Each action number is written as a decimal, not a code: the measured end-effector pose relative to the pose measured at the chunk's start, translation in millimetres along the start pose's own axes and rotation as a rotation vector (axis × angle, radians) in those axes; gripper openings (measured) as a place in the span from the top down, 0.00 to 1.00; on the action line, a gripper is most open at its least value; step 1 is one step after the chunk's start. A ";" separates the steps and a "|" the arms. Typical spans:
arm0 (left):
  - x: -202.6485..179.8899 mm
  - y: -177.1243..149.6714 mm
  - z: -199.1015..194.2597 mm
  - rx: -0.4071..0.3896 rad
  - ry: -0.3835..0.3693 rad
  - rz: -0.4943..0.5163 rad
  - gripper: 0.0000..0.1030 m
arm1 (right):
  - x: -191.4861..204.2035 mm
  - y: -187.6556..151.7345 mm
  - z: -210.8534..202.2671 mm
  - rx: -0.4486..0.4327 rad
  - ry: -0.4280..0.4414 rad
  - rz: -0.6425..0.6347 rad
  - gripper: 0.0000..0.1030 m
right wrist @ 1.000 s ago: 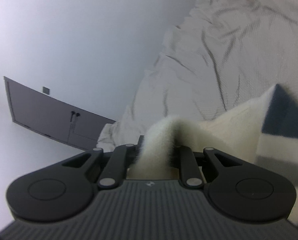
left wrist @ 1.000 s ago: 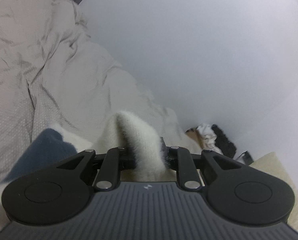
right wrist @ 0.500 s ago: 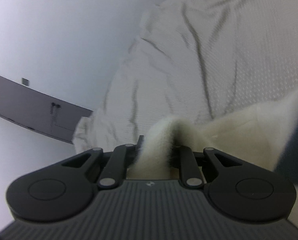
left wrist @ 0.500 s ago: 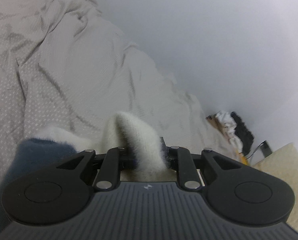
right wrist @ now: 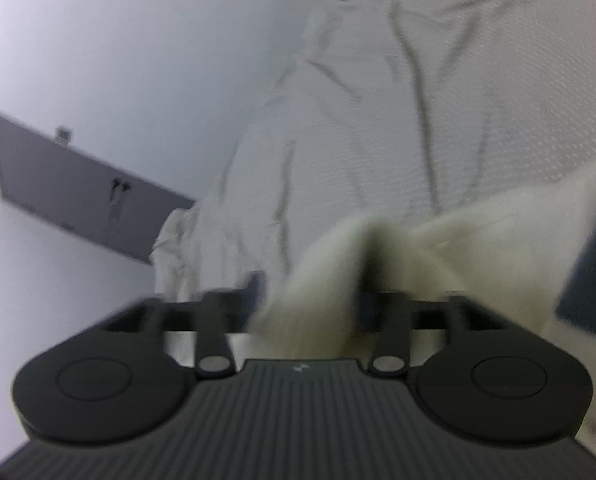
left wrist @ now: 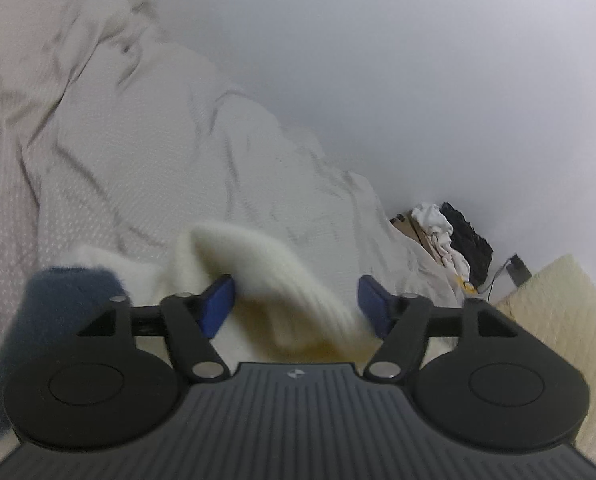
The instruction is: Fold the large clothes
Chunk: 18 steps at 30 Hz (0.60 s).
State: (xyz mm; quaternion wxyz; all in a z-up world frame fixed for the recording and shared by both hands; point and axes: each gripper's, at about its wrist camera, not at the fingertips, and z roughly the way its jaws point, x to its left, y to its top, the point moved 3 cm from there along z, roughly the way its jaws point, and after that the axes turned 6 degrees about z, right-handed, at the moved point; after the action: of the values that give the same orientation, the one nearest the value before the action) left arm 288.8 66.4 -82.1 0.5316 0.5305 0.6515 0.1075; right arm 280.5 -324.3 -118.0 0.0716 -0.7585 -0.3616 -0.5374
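- Left wrist view: we see the left gripper with its jaws opening. The blue pads stand apart, and a fold of the cream sweater lies loose between them; the left pad is beside the fabric, the right pad is clear of it.
- The sweater's navy patch is cut off at the near left. It rests on the rumpled bedspread.
- Far right, a pile of white and black clothes is too small to identify.
- Compared with half a second ago, the pinch has let go; the pads were hidden in the fabric then.
- Right wrist view: everything is motion-blurred. The right gripper also has its jaws opening, with the sweater slumped between the spread fingers; we cannot tell whether any pad touches it.
- A grey panel stands against the wall at far left; its details are unreadable.
- Earlier the fingers were clamped on the fold here too.
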 end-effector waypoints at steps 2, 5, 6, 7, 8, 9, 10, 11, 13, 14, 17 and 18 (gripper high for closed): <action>-13.4 -4.4 -8.8 0.002 -0.015 0.038 0.27 | 10.6 -8.1 -9.5 -0.008 0.026 -0.060 0.25; -35.4 -16.2 -21.3 -0.001 -0.016 0.101 0.27 | 25.1 -26.6 -17.0 0.022 0.051 -0.141 0.25; -41.9 -21.1 -23.5 0.004 -0.011 0.113 0.27 | 26.9 -33.1 -19.0 0.031 0.050 -0.162 0.26; -46.9 -27.2 -24.7 0.016 -0.009 0.128 0.27 | 28.6 -39.6 -19.1 0.038 0.038 -0.180 0.26; -50.8 -34.7 -25.7 0.030 -0.002 0.146 0.27 | 29.2 -46.0 -17.9 0.048 0.016 -0.203 0.27; -54.0 -42.6 -26.2 0.043 0.013 0.168 0.27 | 30.0 -49.7 -15.5 0.052 -0.009 -0.225 0.33; -57.2 -51.6 -25.7 0.061 0.038 0.201 0.28 | 27.7 -55.6 -14.9 0.048 -0.044 -0.252 0.37; -59.3 -59.3 -24.9 0.077 0.064 0.232 0.28 | 25.8 -60.0 -13.0 0.038 -0.089 -0.277 0.43; -61.3 -72.6 -21.4 0.102 0.093 0.273 0.28 | 20.2 -63.4 -10.2 0.007 -0.162 -0.296 0.55; -61.2 -77.7 -19.2 0.112 0.106 0.285 0.28 | 15.5 -63.6 -11.1 -0.015 -0.196 -0.295 0.63; -60.2 -86.1 -11.5 0.124 0.147 0.302 0.28 | 6.0 -63.5 -15.6 -0.068 -0.267 -0.284 0.74; -60.2 -87.7 -9.2 0.124 0.164 0.310 0.28 | 5.3 -65.5 -17.4 -0.073 -0.273 -0.287 0.74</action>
State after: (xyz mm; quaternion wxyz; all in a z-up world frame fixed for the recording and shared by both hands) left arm 223.1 -14.5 -105.2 0.4199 0.6460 0.6083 0.1905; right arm 227.2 -282.8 -124.6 -0.0831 -0.7671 -0.4526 -0.4471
